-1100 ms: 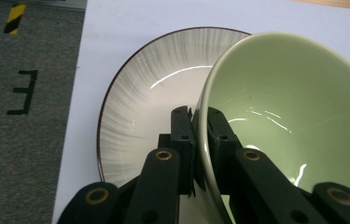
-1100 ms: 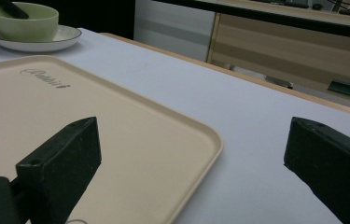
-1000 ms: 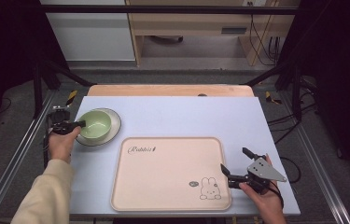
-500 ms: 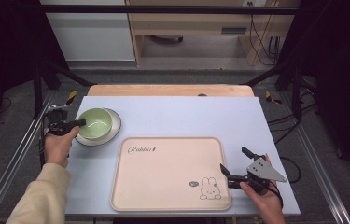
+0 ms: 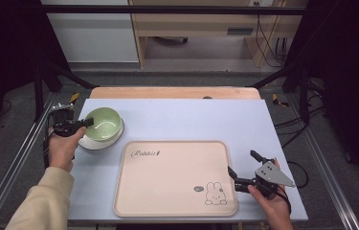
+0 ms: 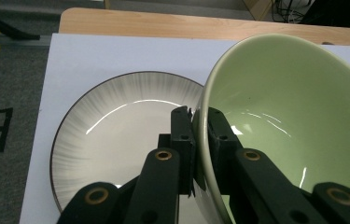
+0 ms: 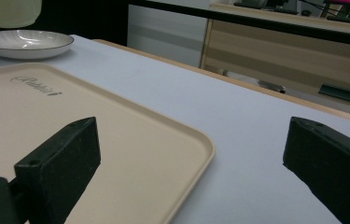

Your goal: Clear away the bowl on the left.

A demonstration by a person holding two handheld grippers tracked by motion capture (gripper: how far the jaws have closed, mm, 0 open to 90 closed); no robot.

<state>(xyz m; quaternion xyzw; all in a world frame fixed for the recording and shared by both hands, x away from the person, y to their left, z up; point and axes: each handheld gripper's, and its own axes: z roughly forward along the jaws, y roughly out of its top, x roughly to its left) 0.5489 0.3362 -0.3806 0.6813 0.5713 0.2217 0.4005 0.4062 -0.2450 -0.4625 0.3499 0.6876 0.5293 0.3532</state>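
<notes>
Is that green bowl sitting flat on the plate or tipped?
Tipped. The green bowl leans with its rim pinched by the left tongs, raised off the plate.

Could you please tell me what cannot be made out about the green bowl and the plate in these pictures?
- Green bowl: its underside and far rim are cut off by the left gripper view's edges.
- Plate: its near part is hidden behind the left gripper, its right part behind the bowl.
- Bowl in the right gripper view: cut off by the top edge.
</notes>
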